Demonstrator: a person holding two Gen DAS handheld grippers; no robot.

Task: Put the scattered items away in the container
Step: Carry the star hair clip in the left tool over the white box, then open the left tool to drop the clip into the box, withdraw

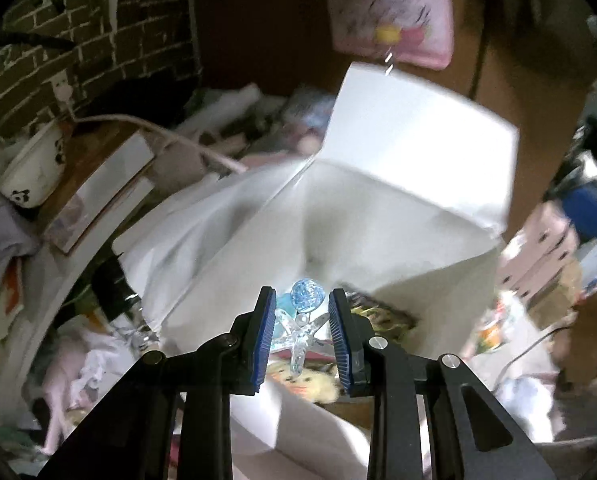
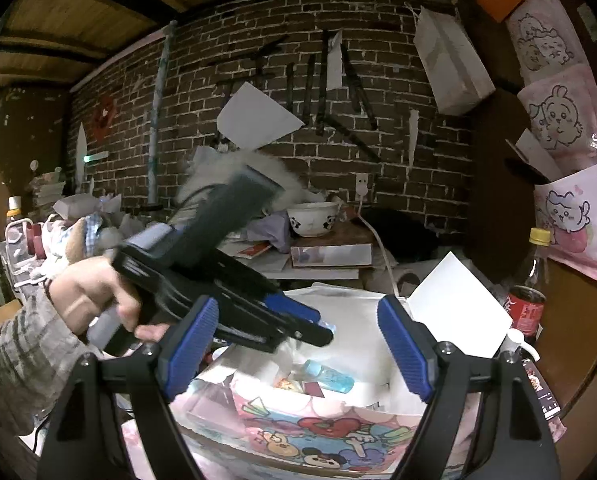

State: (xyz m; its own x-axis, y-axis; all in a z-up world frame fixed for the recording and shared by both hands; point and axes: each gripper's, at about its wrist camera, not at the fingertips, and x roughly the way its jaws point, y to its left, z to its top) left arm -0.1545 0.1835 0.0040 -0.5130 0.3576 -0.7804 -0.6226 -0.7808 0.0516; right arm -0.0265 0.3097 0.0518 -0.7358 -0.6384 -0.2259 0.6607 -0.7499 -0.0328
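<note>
Clear plastic, a small star-shaped trinket [image 1: 304,334] with a blue ball on top, sits pinched between the left gripper [image 1: 302,336] pads low in the frame, above the open white box [image 1: 378,200]. Carrying looks nearly done; next it must lower and let go over the box. Right gripper [image 2: 298,344] hangs wide and empty, while the left tilts steeply down

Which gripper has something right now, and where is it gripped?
The left gripper pinches a clear star-shaped trinket with a blue ball on top, gripped across its arms. The right gripper is open, holding nothing.
</note>
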